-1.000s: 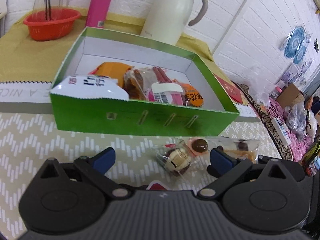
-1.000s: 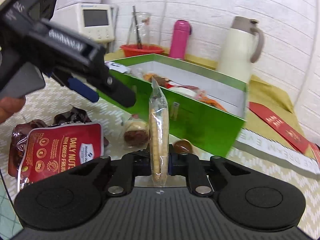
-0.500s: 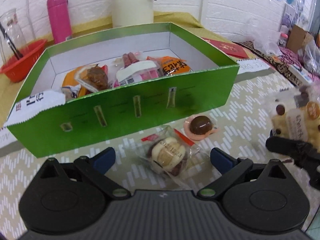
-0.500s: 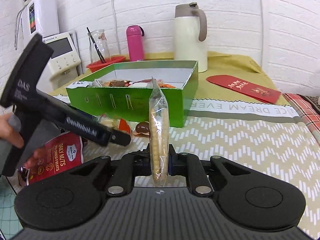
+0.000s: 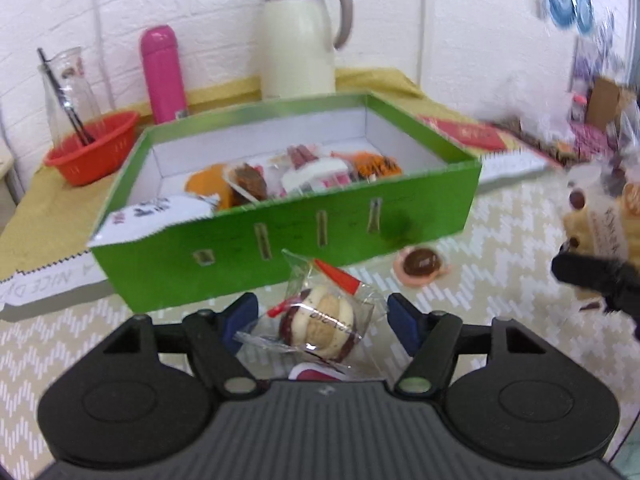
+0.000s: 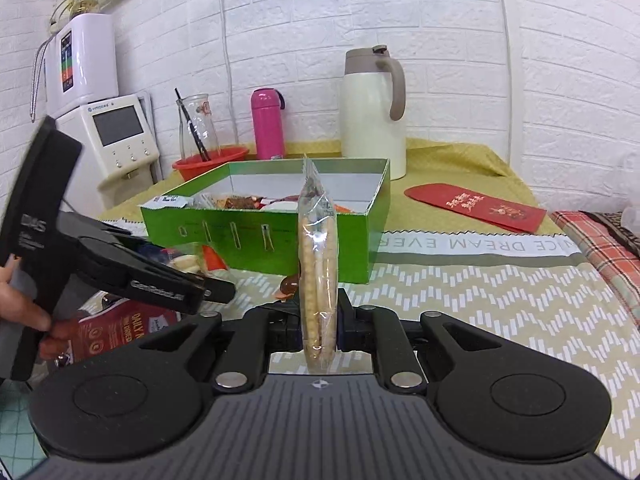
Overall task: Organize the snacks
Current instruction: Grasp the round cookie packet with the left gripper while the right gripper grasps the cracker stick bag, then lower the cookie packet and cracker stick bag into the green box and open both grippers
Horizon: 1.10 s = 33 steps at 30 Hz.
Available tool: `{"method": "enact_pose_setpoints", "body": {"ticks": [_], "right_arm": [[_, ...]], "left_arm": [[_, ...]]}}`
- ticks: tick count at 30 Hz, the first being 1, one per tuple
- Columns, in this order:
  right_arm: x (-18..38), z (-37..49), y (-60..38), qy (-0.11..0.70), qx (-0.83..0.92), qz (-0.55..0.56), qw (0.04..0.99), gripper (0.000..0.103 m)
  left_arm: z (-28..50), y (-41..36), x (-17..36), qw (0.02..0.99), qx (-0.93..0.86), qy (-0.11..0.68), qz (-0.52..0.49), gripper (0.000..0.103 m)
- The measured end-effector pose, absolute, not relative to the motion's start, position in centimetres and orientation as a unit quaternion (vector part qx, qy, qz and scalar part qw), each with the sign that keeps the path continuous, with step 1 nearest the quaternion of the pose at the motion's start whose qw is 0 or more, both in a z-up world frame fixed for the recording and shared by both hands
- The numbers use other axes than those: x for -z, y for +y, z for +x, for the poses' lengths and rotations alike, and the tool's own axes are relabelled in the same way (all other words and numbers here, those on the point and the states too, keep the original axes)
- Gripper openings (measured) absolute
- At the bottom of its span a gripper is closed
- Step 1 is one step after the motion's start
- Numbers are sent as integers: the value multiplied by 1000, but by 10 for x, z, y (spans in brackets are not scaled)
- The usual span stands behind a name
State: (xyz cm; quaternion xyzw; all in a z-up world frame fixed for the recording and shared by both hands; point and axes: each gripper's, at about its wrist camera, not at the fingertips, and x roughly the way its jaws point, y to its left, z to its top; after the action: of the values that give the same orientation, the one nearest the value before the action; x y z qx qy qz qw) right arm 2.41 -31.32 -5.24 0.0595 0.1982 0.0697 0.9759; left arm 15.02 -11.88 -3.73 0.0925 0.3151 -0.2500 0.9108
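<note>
The left gripper (image 5: 322, 314) is spread wide at lower centre of its view, its blue pads on either side of a wrapped round cookie (image 5: 322, 320) lying on the desk (image 5: 60, 344), without contact. Directly above stands the green box (image 5: 280, 236), open-topped and holding several snack packets. A small chocolate cup (image 5: 420, 262) lies right of the cookie. The right gripper (image 6: 318, 320) is clamped on an upright cracker pack (image 6: 318, 264) at centre frame, in front of the box's right end.
</note>
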Motion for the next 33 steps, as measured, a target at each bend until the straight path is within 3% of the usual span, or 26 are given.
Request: {"method": "enact_pose_setpoints", "body": {"ticks": [13, 33], "right_arm": [[39, 15, -279, 192, -61, 104, 974, 23], [24, 57, -247, 196, -92, 109, 970, 23]], "left_arm": [[126, -58, 8, 939, 178, 295, 7, 69], [150, -64, -5, 950, 156, 271, 24, 70]]}}
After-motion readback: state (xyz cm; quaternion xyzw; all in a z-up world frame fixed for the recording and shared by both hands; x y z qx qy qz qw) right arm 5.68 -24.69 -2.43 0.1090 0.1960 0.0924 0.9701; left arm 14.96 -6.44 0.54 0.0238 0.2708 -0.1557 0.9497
